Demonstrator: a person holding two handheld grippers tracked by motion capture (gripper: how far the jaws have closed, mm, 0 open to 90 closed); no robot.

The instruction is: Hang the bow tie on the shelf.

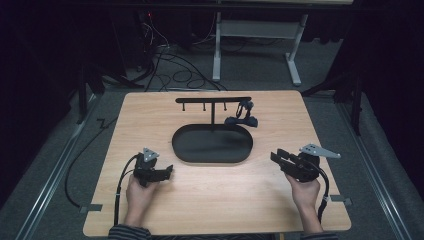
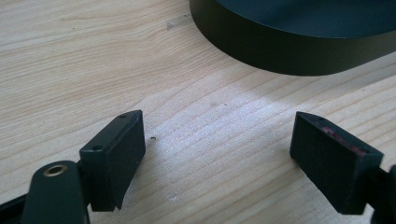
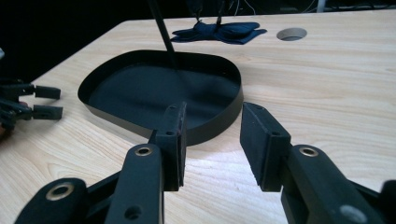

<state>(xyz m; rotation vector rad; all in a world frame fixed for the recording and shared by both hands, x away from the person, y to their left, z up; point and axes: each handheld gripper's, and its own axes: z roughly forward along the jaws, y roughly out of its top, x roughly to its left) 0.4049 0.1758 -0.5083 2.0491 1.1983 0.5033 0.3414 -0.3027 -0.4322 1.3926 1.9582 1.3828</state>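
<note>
A black oval tray [image 1: 180,150] lies mid-table, with a thin T-shaped rack [image 1: 212,100] rising from its far side. A dark blue bow tie [image 1: 242,120] rests on the wood behind the tray, its strap hooked up toward the rack's right end. My left gripper [image 1: 169,172] sits left of the tray, jaws spread wide over bare wood [image 2: 218,126], and the tray wall [image 2: 289,51] is just ahead. At the tray's right, my right gripper [image 1: 276,155] points toward it. Its jaws are partly apart with nothing between them [image 3: 212,112]. Beyond lie the tray [image 3: 215,126] and the bow tie [image 3: 219,31].
The wooden table [image 1: 210,200] has a round hole [image 3: 291,33] near the bow tie. The left gripper [image 3: 32,100] shows at the left edge of the right gripper view. Cables and a white desk frame [image 1: 217,45] are on the floor beyond.
</note>
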